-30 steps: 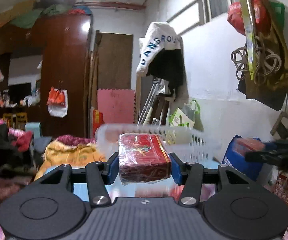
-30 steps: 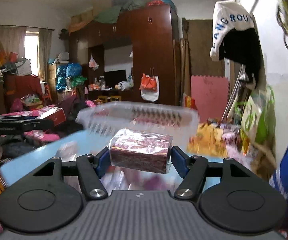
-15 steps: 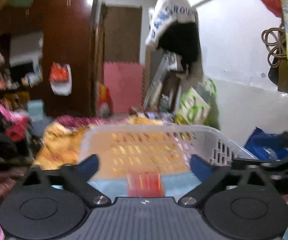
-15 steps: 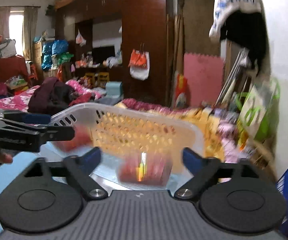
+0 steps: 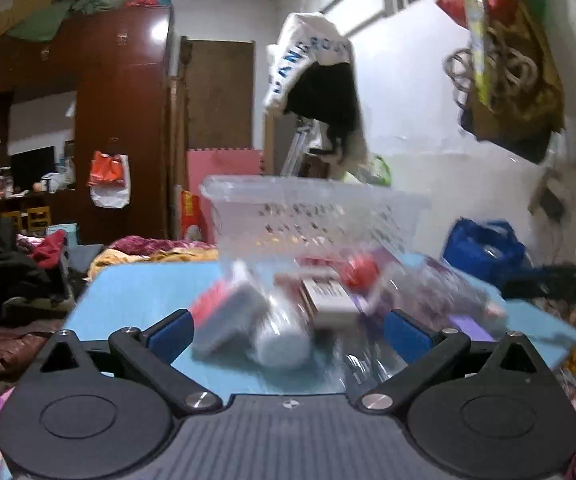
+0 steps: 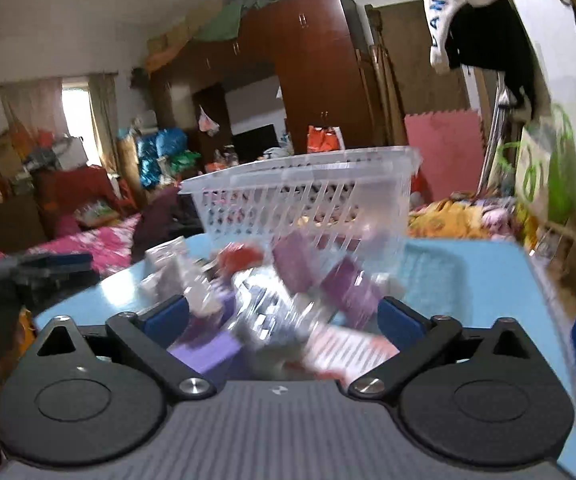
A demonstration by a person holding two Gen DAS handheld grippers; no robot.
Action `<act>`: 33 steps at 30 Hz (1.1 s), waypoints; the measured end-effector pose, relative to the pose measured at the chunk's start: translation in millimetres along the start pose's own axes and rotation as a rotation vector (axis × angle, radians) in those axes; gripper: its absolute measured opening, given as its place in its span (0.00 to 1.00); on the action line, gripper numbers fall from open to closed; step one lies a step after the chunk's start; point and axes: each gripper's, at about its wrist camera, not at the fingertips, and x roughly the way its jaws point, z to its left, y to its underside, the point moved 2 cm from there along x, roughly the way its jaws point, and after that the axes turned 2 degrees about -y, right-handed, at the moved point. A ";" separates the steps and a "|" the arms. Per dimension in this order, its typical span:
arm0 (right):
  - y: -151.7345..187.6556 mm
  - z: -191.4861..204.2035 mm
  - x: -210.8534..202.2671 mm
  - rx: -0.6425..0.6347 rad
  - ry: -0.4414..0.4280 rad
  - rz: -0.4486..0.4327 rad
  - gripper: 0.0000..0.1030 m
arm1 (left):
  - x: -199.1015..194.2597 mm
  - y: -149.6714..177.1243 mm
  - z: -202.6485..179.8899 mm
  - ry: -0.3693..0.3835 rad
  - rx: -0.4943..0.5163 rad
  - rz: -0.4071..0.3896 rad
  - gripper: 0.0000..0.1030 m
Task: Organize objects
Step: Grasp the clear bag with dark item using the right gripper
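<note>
A white slatted plastic basket [image 5: 316, 216] stands at the far side of the light blue table [image 5: 135, 292]; it also shows in the right wrist view [image 6: 304, 204]. A blurred pile of small packaged goods lies in front of it: a red-and-grey packet [image 5: 223, 316], a white bottle [image 5: 283, 340], a red item [image 5: 362, 272] and purple boxes [image 6: 348, 292]. My left gripper [image 5: 288, 330] is open and empty, low over the pile. My right gripper [image 6: 281, 320] is open and empty over the same pile. What went into the basket is hidden by its walls.
A blue bag [image 5: 484, 248] sits beyond the table's right edge. Bags and cords hang on the white wall [image 5: 504, 52] at right. A brown wardrobe [image 5: 119, 120] and cluttered bedding [image 6: 87, 240] lie beyond the table.
Both grippers held red wrapped boxes a second ago. They opened over the basket and released them. Both have since pulled back and dropped low over the pile on the table.
</note>
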 end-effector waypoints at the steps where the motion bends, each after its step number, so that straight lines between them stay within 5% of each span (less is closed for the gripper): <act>1: -1.2 0.0 2.6 0.000 -0.007 0.009 0.87 | 1.8 0.1 -1.7 0.012 0.008 0.004 0.96; 8: -0.9 2.9 25.9 -0.025 -0.020 0.079 0.59 | 22.7 13.5 -8.3 0.066 0.012 0.081 0.72; 11: 5.2 2.0 23.6 -0.018 -0.029 0.079 0.58 | 29.2 23.0 -7.9 0.097 -0.016 0.113 0.59; 21: 11.9 1.0 20.5 -0.018 -0.040 0.088 0.56 | 33.1 28.7 -7.1 0.070 0.002 0.118 0.50; 25: 11.7 -0.1 16.9 -0.016 -0.032 0.084 0.41 | 36.3 29.6 -3.8 0.072 -0.003 0.130 0.46; 33: 9.5 1.9 9.2 -0.030 -0.003 0.063 0.40 | 37.1 30.5 -18.3 0.051 0.058 0.103 0.41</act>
